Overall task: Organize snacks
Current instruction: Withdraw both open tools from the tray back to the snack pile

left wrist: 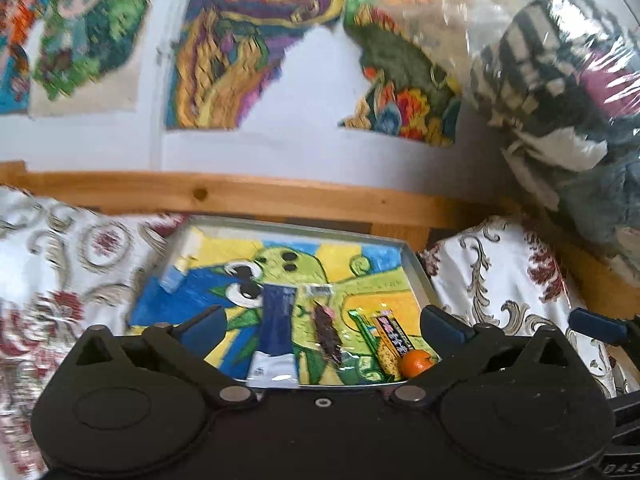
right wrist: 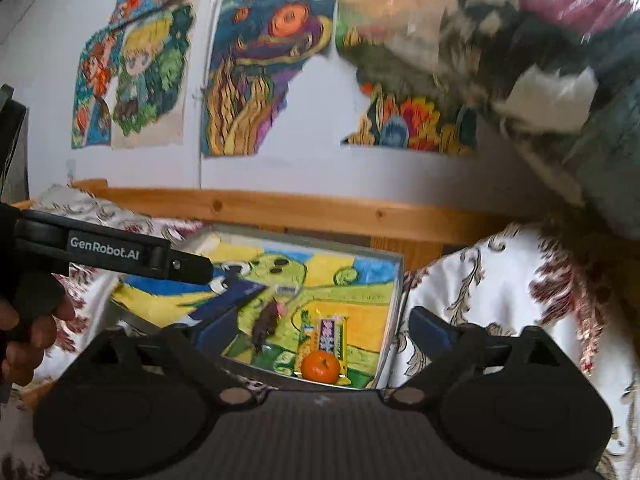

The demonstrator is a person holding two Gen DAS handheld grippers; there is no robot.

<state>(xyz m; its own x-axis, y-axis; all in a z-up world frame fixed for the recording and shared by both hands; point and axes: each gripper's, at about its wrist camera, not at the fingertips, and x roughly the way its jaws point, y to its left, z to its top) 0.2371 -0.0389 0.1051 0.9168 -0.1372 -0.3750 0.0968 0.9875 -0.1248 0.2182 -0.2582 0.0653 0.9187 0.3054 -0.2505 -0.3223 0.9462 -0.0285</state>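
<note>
Above the tray (left wrist: 416, 266), both the left gripper (left wrist: 324, 326) and right gripper (right wrist: 322, 330) are held spread and empty; snacks (left wrist: 390, 340) are lined up inside (apparently placed), so a final check is called for.

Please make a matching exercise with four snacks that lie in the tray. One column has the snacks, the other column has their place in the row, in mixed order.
Seen from the left wrist view, the snacks lie in the tray.

Column 1
1. orange
2. dark blue packet
3. yellow snack bar
4. dark dried-fruit packet

Column 2
a. far left of the row
b. far right, at the near corner
c. second from the left
d. just left of the round fruit

Pairs: 1-b, 2-a, 3-d, 4-c
</note>
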